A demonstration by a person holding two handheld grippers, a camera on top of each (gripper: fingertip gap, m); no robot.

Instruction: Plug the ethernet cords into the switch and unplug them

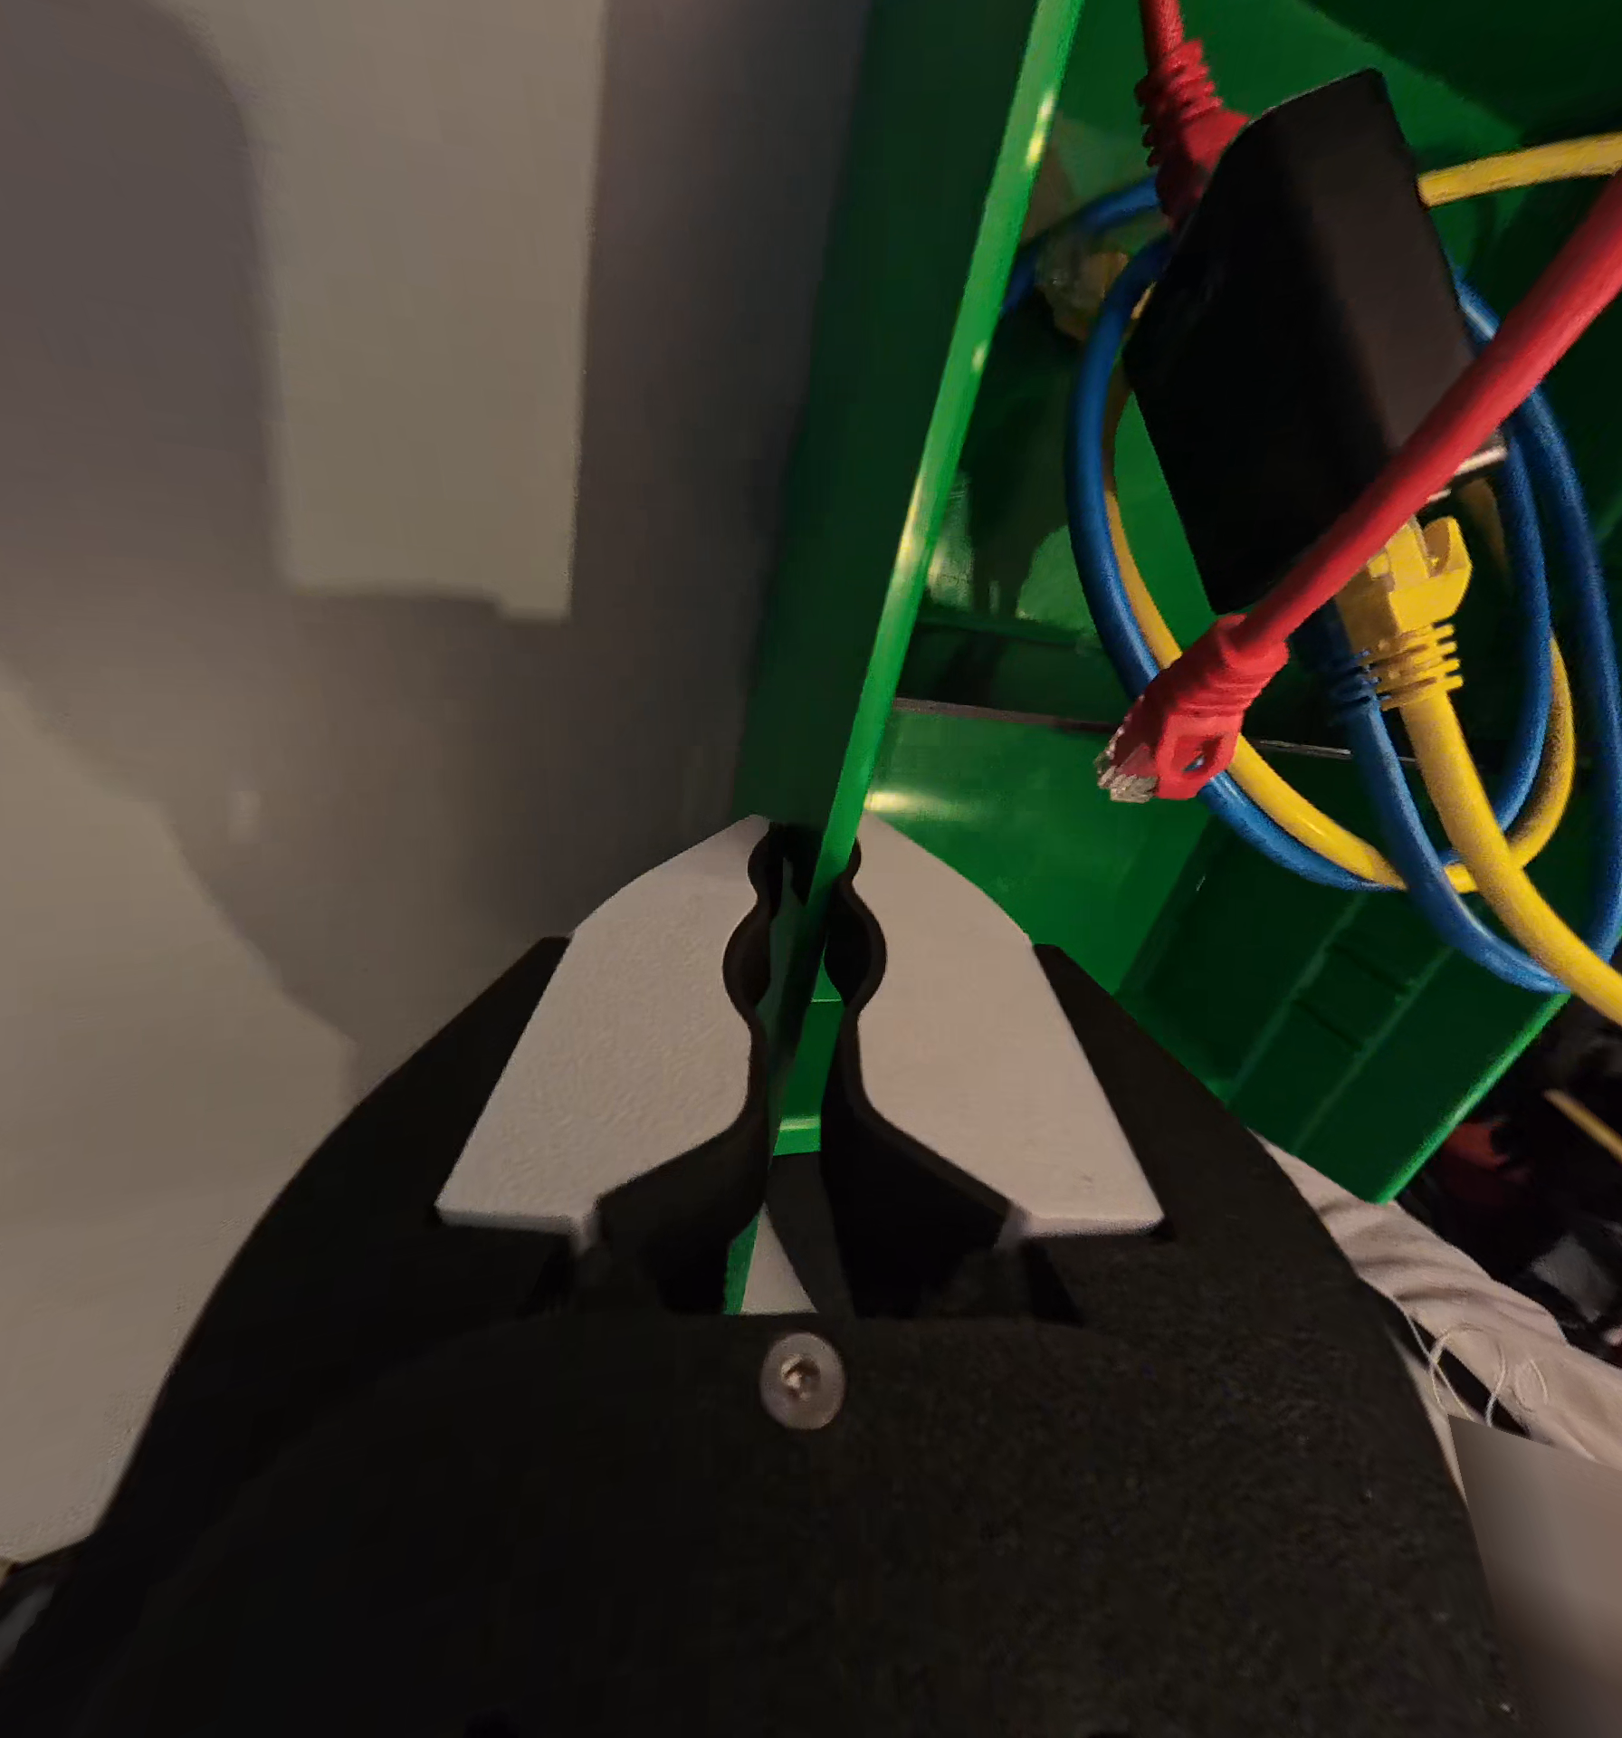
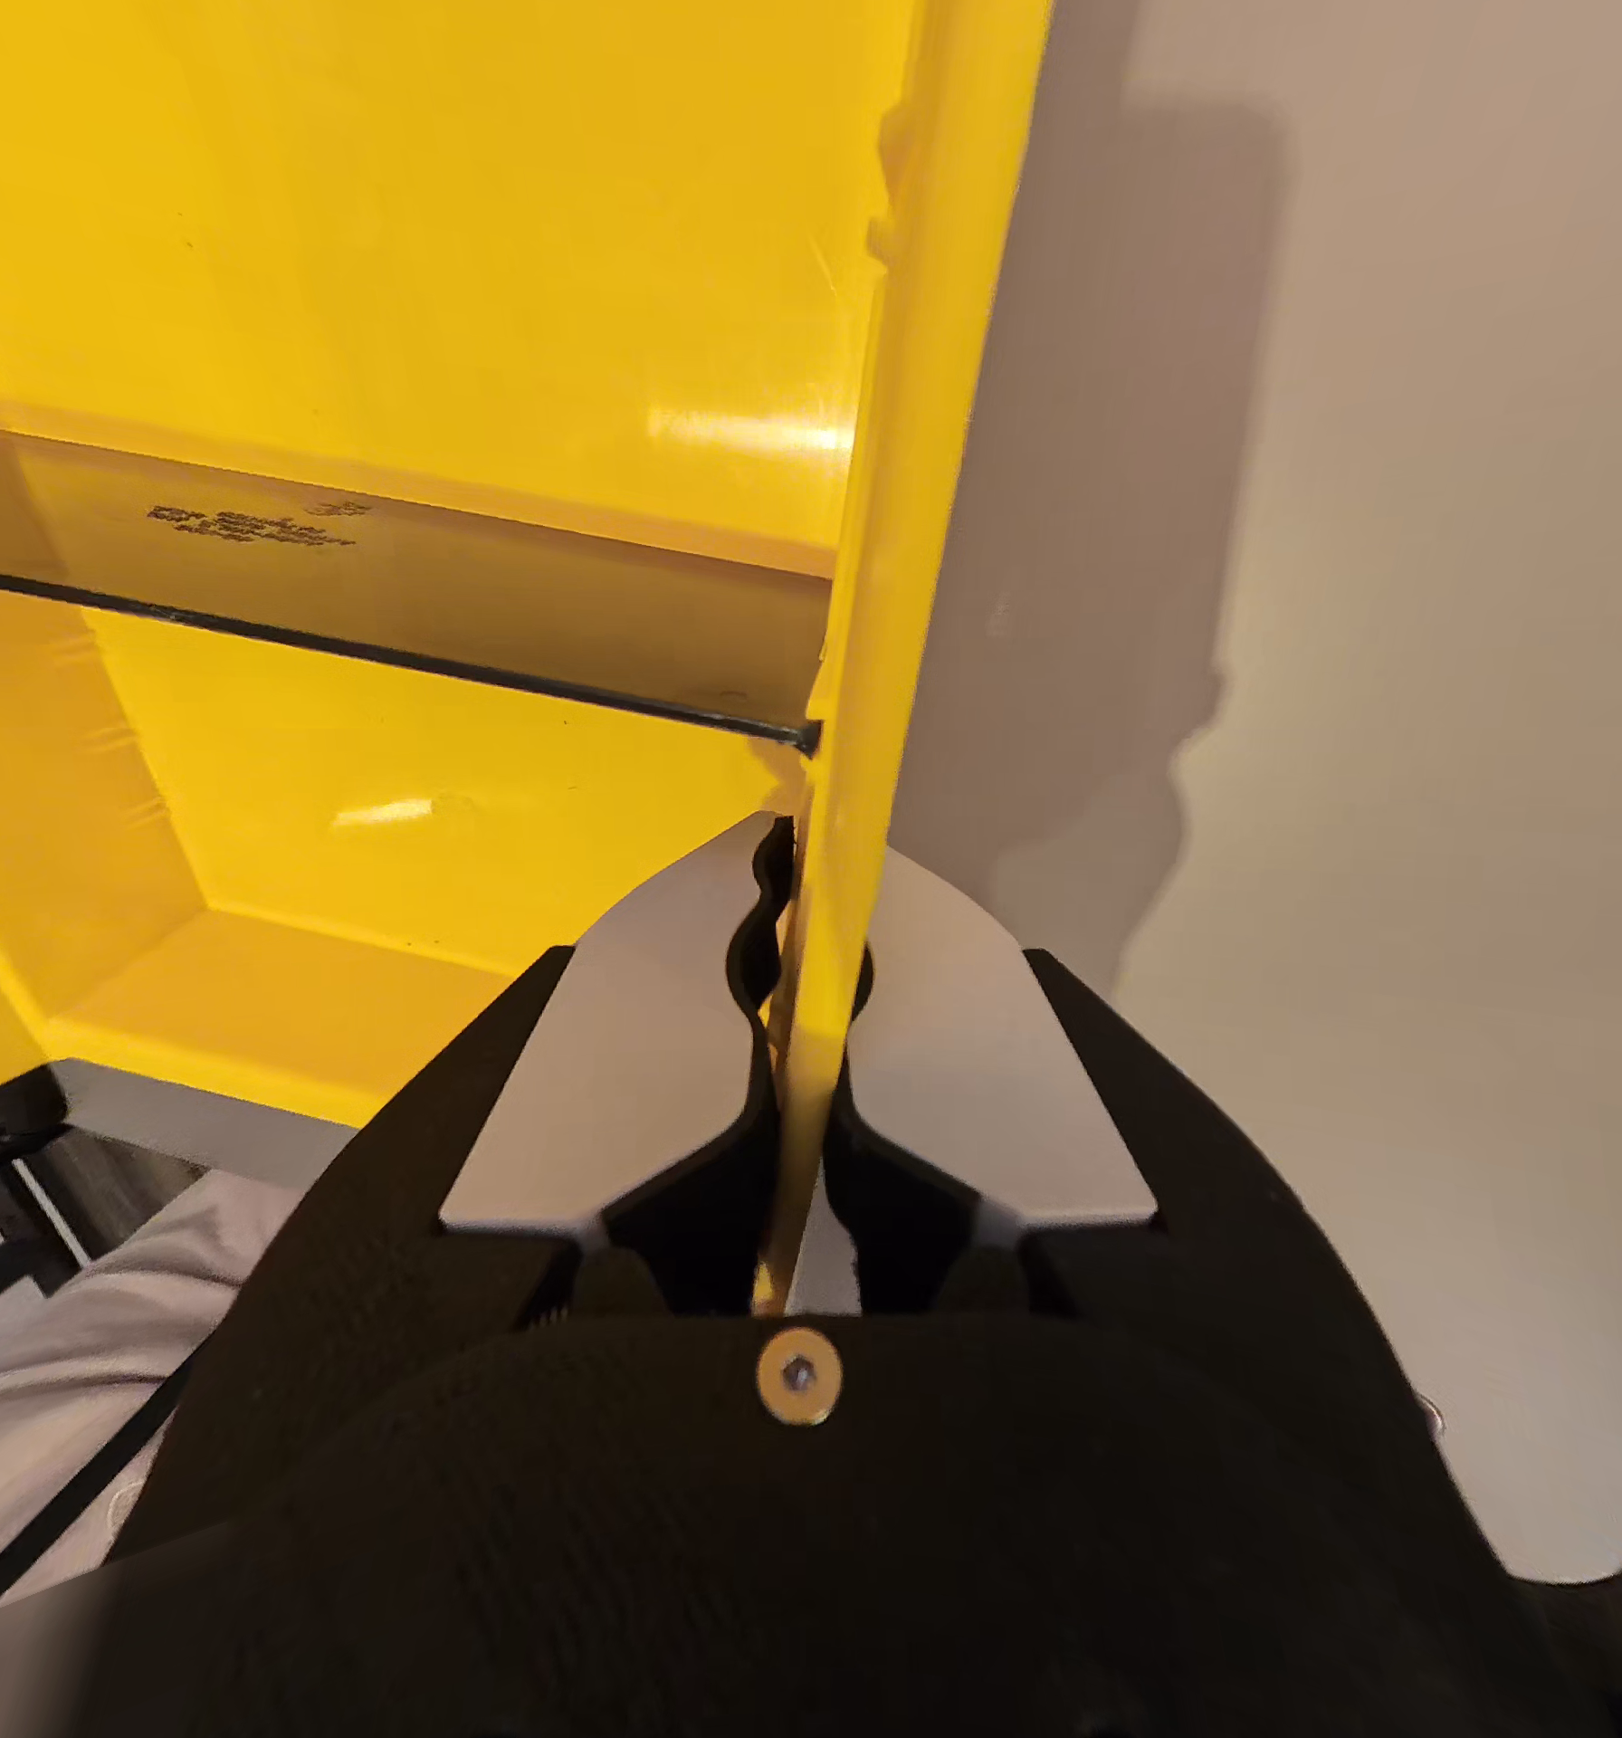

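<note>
while tilted upward, left gripper (image 1: 807, 846) jaws clamped on green bin (image 1: 892, 527) wall, right gripper (image 2: 821, 837) likewise on yellow bin (image 2: 882, 583)

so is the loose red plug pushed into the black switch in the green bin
No, the red plug hangs free below the black switch inside the green bin, its clear tip bare.

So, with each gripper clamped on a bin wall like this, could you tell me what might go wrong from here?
1. The green bin looks tilted in the left gripper; the switch and cables could spill.
2. The loose red plug might snag.
3. The right gripper pinches only the yellow bin rim, which might slip.
</note>
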